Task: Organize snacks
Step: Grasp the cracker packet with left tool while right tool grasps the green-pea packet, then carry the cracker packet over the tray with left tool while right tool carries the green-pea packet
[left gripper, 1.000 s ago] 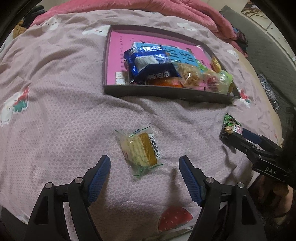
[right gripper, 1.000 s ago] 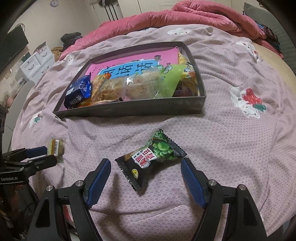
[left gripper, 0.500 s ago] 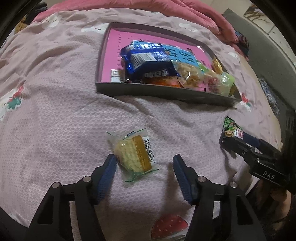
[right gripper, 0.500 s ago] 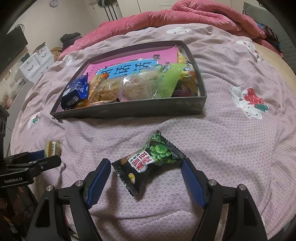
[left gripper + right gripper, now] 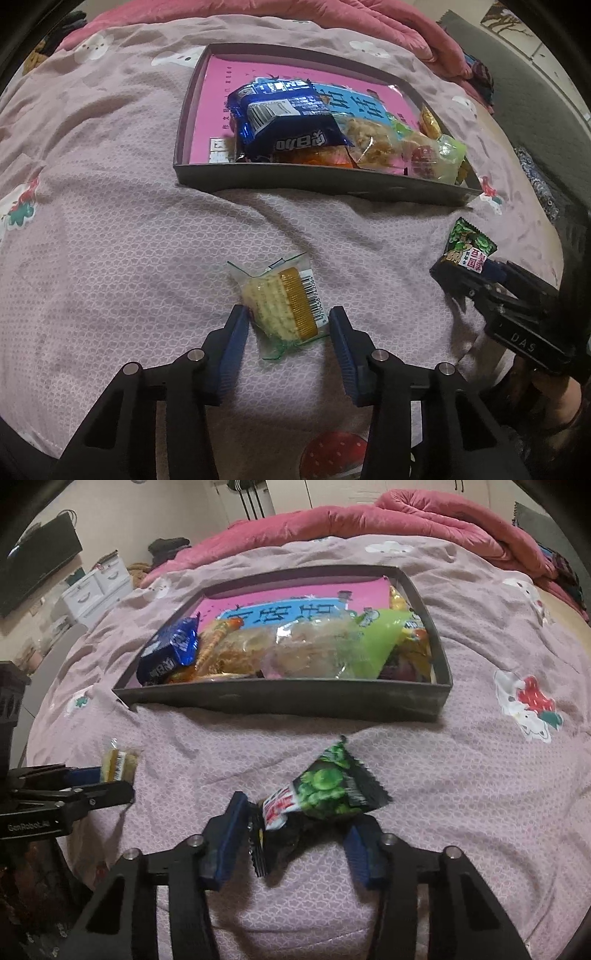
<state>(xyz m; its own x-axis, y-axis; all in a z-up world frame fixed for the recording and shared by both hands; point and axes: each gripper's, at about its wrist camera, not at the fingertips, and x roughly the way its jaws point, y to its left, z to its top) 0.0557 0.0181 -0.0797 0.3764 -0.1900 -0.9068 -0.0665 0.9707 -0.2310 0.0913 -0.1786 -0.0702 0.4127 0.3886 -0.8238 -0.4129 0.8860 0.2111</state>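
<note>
A clear-wrapped cracker packet point(image 5: 284, 306) lies on the mauve bedsheet between the blue pads of my left gripper point(image 5: 288, 312). Its jaws are closing, and both pads touch the wrapper's sides. A black and green pea snack packet point(image 5: 325, 790) sits between the pads of my right gripper point(image 5: 299, 812). Those jaws are closing too and squeeze the packet, which is tipped up and crumpled. The dark grey box point(image 5: 314, 179) with a pink floor lies beyond, holding several snack bags. Each gripper also shows in the other view: the right gripper point(image 5: 469, 266) and the left gripper point(image 5: 110, 775).
A rumpled pink duvet point(image 5: 406, 513) lies behind the dark grey box point(image 5: 280, 698). White drawers point(image 5: 96, 587) and a dark screen point(image 5: 37, 561) stand off the bed's left side. A person's hand point(image 5: 554, 398) grips the right tool. The bed's near edge is just below both grippers.
Both pairs of jaws have narrowed from wide apart onto their packets. The left gripper slid forward around the crackers. The pea packet has tipped up between the right pads.
</note>
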